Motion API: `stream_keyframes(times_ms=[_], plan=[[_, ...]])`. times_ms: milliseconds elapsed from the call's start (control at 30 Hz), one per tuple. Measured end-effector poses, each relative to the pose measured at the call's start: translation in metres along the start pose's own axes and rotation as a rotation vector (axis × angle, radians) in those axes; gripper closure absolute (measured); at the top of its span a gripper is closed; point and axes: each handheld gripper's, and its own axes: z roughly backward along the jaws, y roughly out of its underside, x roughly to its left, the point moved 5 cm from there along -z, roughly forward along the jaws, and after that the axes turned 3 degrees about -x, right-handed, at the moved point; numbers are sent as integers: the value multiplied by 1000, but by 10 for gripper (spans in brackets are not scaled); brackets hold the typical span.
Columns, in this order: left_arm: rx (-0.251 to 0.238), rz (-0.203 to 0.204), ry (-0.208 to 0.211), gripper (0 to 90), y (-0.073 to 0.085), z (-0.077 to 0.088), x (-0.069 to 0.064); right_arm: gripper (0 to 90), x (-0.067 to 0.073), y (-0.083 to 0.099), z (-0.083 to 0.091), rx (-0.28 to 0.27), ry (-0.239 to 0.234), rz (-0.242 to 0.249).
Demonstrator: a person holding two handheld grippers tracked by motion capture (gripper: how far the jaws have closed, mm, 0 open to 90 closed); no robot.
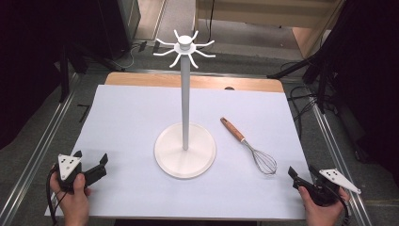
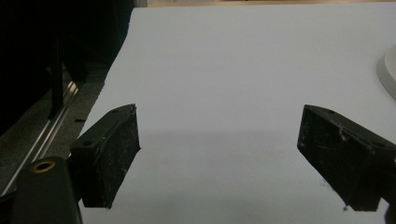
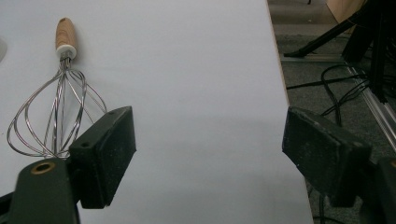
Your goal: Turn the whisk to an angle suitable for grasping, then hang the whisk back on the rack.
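Both our grippers, left (image 1: 89, 165) and right (image 1: 302, 176), gape empty; the whisk's (image 1: 248, 145) round wooden handle (image 1: 232, 129) may roll from our pinch.

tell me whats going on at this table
A person sits at a table covered with a white sheet, one hand-held gripper in each hand. The left hand-held gripper and the right hand-held gripper both rest near the front corners with jaws open, holding nothing. A wire whisk with a wooden handle lies flat just ahead of the right one, nearest to it. A tall white hook stand rises in the middle, its hooks bare. Nothing is being touched.
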Motion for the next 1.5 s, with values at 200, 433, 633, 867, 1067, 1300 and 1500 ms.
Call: stream_keyframes(times_ms=[200,433,633,867,1067,1300,1500], plan=[[0,-11,-3,138,0,0,-1,204,2,-1,0,-3,6,23],[0,-15,-9,138,0,0,-1,307,8,-2,1,-7,5,72],[-2,-12,-12,138,0,0,-1,504,19,-6,-4,43,-54,172],[-7,-14,-18,138,0,1,-1,449,27,-23,-2,19,-7,209],[-20,-18,-26,138,0,2,-1,407,28,-34,-1,161,-49,142],[-18,-26,-29,138,0,2,-2,404,33,-46,-3,251,-120,136],[-23,-29,-30,139,0,2,-2,392,42,-63,-12,289,-168,127]])
